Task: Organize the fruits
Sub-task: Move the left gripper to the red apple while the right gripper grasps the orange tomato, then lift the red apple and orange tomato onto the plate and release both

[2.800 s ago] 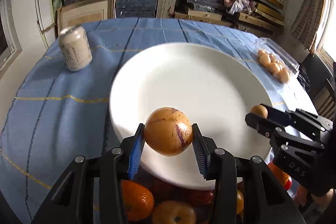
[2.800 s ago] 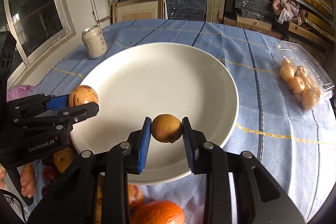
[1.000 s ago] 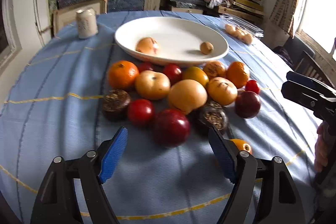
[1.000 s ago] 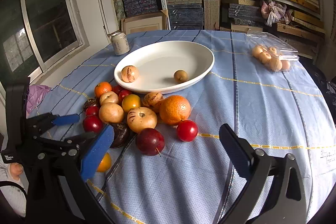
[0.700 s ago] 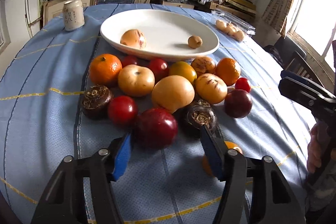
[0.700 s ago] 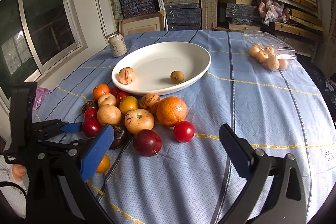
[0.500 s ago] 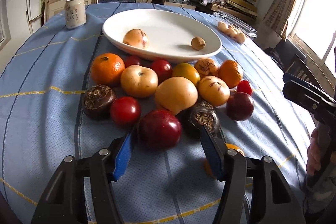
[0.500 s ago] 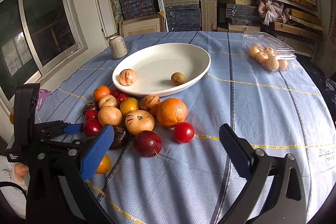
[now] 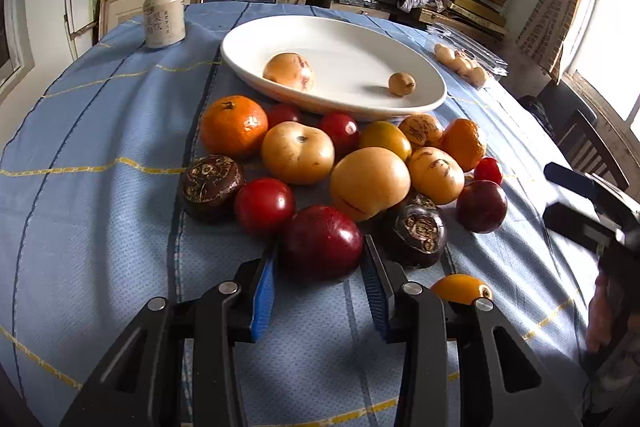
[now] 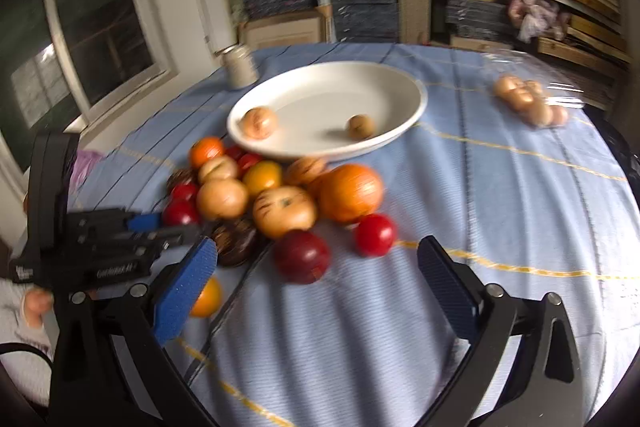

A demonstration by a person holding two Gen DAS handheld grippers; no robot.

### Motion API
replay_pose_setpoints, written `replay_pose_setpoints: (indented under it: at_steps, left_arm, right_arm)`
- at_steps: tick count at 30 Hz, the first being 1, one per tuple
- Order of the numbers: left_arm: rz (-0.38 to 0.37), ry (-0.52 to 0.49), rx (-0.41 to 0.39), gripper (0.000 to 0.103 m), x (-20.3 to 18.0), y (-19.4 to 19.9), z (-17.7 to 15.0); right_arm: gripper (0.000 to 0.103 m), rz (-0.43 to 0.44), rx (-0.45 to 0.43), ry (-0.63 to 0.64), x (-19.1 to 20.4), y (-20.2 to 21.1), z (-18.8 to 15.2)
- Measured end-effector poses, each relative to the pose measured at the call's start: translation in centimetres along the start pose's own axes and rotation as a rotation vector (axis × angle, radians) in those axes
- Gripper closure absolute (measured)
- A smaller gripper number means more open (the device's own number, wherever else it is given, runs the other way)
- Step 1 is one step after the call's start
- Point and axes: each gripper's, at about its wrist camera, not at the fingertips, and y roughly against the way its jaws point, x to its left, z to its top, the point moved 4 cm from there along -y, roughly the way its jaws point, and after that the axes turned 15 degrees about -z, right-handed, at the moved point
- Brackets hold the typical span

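- Fruits lie in a loose heap on the blue-clothed table, across the middle of the left wrist view, just in front of a white plate in the upper middle.
- Only two pieces sit in the plate: a tan, purple-streaked fruit toward its left and a small brown round fruit toward its right. By my judgement the sorting has barely begun, with well over a dozen pieces left on the cloth.
- The heap is mixed: an orange tangerine at its upper left, yellow-tan round fruits in the middle, small bright red ones, two dark brown wrinkled ones, and a small orange fruit apart at the lower right.
- The left hand-held gripper has a dark red plum between its blue pads, low in the centre of the frame. Its jaws are closing; the pads stand right at the plum's flanks, and firm pressure on it does not show yet.
- That plum looks smooth, glossy and round, resting on the cloth and touching the pale yellow fruit behind it.
- The right hand-held gripper is wide open and empty, low in its own blurred view, with a second dark red plum just ahead of its pads.
- A pale can stands at the upper left; a clear pack of small tan fruit lies at the upper right.
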Motion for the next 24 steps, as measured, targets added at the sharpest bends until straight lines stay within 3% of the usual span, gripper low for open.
replay_pose_setpoints:
  at_steps: [7,8,11,16,20,24]
  left_arm:
    - [0.025,-0.001,-0.014,0.063,0.4,1.1,-0.5]
    - [0.031,-0.002,-0.015,0.063,0.4,1.2,-0.5]
    - [0.037,-0.003,-0.011,0.063,0.4,1.2,-0.6]
    - [0.034,-0.002,-0.022,0.063,0.4,1.6,-0.6]
    - [0.035,0.001,-0.021,0.063,0.4,1.7,-0.7]
    - [0.037,-0.005,-0.016,0.063,0.2,1.5,-0.7]
  right_arm:
    - [0.005,0.076,-0.001,0.15,4.5,0.1,-1.6]
    - [0.009,0.08,-0.003,0.17,5.1,0.2,-1.8]
    - [0.037,0.093,0.009,0.249,7.1,-0.3,-2.5]
    - [0.045,0.078,0.046,0.307,8.6,-1.8,-3.2]
    - [0.066,0.1,0.067,0.322,9.4,-2.3,-3.2]
    - [0.066,0.101,0.067,0.325,9.5,-2.4,-3.2]
